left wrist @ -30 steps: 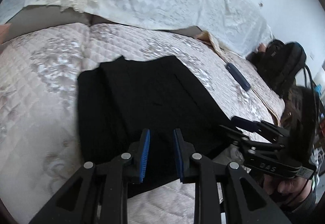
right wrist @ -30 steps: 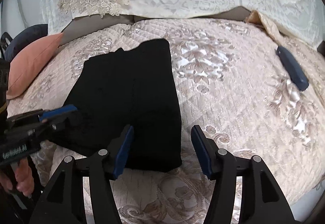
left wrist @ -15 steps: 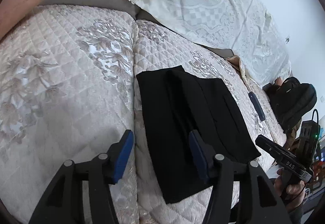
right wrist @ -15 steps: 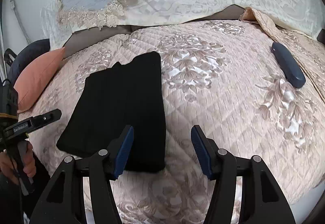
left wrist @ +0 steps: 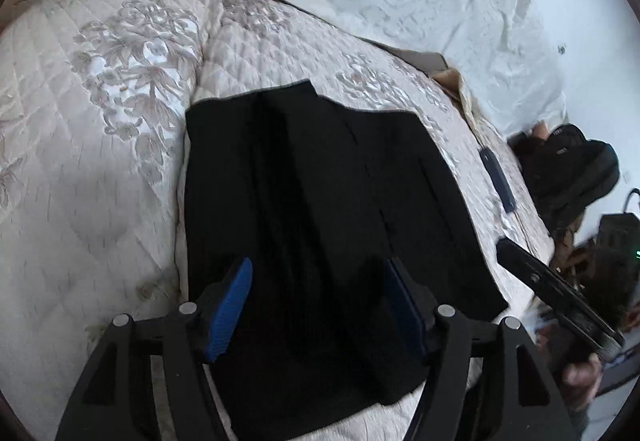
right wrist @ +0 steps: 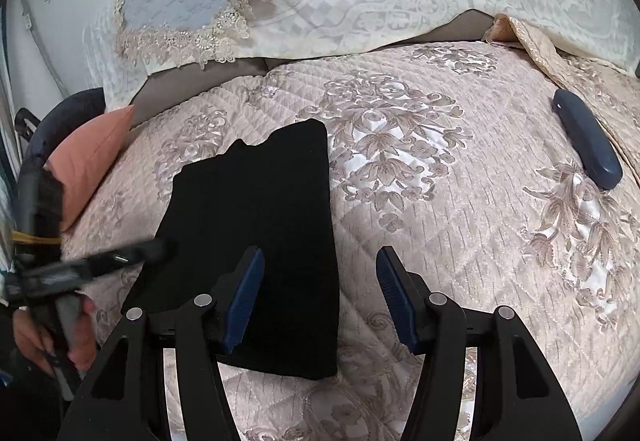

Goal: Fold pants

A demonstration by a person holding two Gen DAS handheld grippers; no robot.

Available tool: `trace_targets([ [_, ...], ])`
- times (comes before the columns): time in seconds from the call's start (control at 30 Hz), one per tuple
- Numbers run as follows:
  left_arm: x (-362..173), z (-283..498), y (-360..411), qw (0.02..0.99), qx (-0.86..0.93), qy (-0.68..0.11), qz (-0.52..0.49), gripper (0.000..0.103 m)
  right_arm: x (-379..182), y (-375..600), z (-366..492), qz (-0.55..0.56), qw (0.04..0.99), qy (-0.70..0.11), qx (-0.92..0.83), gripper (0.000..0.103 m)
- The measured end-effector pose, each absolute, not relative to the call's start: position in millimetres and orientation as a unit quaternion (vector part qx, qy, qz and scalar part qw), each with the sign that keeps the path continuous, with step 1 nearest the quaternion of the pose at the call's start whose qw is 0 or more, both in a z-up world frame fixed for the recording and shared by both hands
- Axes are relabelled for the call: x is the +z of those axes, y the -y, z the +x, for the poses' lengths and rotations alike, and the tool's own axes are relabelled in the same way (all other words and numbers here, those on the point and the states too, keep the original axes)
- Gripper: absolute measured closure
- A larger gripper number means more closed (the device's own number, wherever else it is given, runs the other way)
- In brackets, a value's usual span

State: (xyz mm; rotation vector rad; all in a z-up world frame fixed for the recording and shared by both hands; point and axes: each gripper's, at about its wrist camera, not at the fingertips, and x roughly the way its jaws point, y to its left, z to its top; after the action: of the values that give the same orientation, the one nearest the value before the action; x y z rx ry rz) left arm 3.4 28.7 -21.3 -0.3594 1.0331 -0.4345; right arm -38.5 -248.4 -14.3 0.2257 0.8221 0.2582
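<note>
Here the folded black pants (left wrist: 320, 225) lie flat on the quilted bed (right wrist: 440, 181). The left gripper (left wrist: 318, 305) hovers above their near end, fingers spread wide and empty. The right gripper (right wrist: 320, 297), equally wide, straddles their right edge.

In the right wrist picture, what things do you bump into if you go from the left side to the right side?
Other hand-held gripper → pink pillow → folded black pants → flowery quilt → dark blue case.
</note>
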Motion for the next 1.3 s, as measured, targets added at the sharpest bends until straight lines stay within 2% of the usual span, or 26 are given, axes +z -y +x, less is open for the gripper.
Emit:
trace_targets([
  [0.07,-18.3,2.4,-26.4,0.823,-0.219,-0.485,-0.199,0.036,-13.5,248.9,-39.2,0.109,0.903,-0.396,0.125,0.044],
  [0.1,-16.3,2.4,-24.0,0.813,-0.241,-0.483,-0.220,0.051,-13.5,249.1,-39.4,0.109,0.904,-0.395,0.125,0.044],
  [0.13,-16.3,3.9,-22.4,0.806,-0.246,-0.490,-0.225,0.076,-13.9,249.6,-38.9,0.110,0.904,-0.395,0.126,0.044],
  [0.17,-17.1,4.7,-20.4,0.803,-0.245,-0.495,-0.223,0.082,-14.3,250.1,-38.0,0.112,0.903,-0.395,0.126,0.044],
  [0.23,-14.6,3.5,-21.1,0.808,-0.246,-0.488,-0.222,0.087,-15.1,251.9,-36.2,0.118,0.902,-0.395,0.126,0.044],
  [0.37,-2.5,1.5,-36.4,0.823,-0.240,-0.468,-0.214,0.088,-9.9,257.1,-37.5,0.127,0.904,-0.388,0.128,0.044],
  [0.53,-30.0,11.9,-50.2,0.812,-0.229,-0.488,-0.222,0.075,-13.0,260.5,-32.8,0.138,0.899,-0.392,0.134,0.044],
  [0.77,-2.5,-0.4,-61.6,0.850,-0.195,-0.461,-0.166,0.064,-29.4,253.5,-24.6,0.150,0.881,-0.422,0.157,0.044],
  [0.83,3.1,-2.6,-74.1,0.856,-0.190,-0.447,-0.179,0.039,-28.3,255.4,-24.3,0.155,0.879,-0.420,0.162,0.044],
  [0.9,1.1,-0.5,-82.4,0.854,-0.195,-0.442,-0.194,0.031,-28.1,257.9,-21.9,0.165,0.876,-0.422,0.168,0.044],
  [1.1,-37.9,16.0,-86.8,0.811,-0.200,-0.497,-0.234,0.030,-33.7,252.5,-9.1,0.177,0.860,-0.437,0.195,0.044],
  [1.3,-38.3,23.2,-78.9,0.797,-0.239,-0.488,-0.262,0.027,-43.7,248.7,2.1,0.187,0.845,-0.455,0.209,0.044],
])
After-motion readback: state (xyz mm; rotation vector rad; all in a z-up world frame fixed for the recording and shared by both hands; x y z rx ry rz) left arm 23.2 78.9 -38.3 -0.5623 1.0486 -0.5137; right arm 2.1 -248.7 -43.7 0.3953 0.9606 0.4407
